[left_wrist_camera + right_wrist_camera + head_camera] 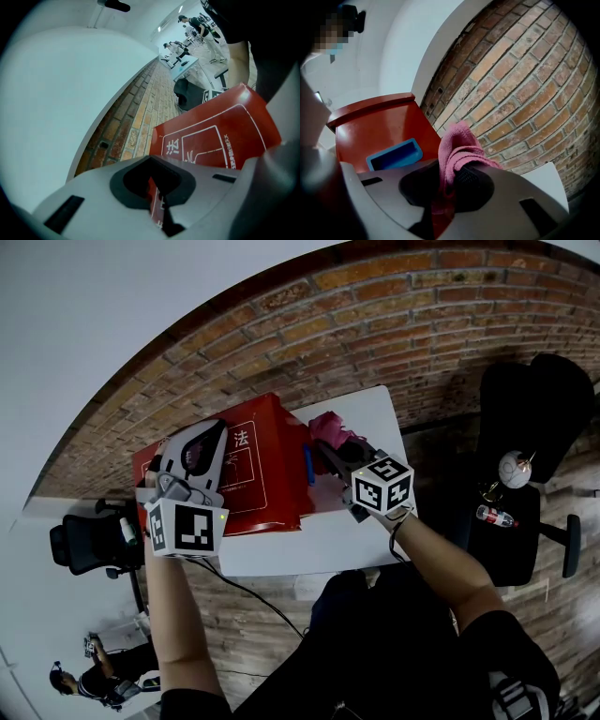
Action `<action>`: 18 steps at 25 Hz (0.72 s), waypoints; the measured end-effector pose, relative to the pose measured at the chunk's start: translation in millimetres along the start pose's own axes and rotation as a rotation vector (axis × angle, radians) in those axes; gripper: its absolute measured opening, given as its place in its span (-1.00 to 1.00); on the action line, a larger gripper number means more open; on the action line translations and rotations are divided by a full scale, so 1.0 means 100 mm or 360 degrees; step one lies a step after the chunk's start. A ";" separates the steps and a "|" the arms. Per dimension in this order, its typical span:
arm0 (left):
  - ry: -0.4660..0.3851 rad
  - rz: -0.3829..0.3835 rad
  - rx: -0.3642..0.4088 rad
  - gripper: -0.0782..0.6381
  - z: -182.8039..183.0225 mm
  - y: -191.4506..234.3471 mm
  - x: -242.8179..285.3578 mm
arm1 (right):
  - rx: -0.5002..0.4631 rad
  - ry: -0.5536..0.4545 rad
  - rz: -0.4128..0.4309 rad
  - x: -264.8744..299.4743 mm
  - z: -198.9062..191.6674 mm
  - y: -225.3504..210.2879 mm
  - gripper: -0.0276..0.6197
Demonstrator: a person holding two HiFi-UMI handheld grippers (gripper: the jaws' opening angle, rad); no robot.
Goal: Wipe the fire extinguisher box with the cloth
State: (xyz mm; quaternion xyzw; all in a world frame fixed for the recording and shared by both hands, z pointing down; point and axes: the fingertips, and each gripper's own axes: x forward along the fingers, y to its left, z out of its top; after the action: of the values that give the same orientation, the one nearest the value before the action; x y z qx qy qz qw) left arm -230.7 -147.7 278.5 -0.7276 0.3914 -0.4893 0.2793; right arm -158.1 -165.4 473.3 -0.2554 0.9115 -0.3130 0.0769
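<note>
pinching a crumpled pink cloth (pixel 457 147), the right tool (pixel 447 187) sits just beside the red metal fire extinguisher box (pixel 393 126); wiping seems barely begun. the left tool (pixel 157 187), jaws pressed together, rests over its printed front.

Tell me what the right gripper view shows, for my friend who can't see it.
The right gripper has its jaws shut on a pink cloth, close to a red fire extinguisher box with a blue handle recess. A brick wall stands behind.
</note>
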 end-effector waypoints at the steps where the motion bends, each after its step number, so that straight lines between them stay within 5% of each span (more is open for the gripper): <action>1: 0.0000 0.0000 0.0000 -0.70 0.00 0.00 0.00 | 0.0000 0.0004 -0.0002 0.00 -0.02 -0.02 -0.69; 18: 0.0001 0.0000 0.0000 -0.70 0.01 0.00 0.00 | 0.0011 0.0070 -0.0071 0.06 -0.47 -0.40 -0.69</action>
State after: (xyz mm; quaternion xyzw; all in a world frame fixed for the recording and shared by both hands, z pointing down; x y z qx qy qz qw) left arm -230.0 -147.7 278.4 -0.7274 0.3916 -0.4894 0.2792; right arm -160.4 -170.2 535.2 -0.2684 0.9060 -0.3232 0.0508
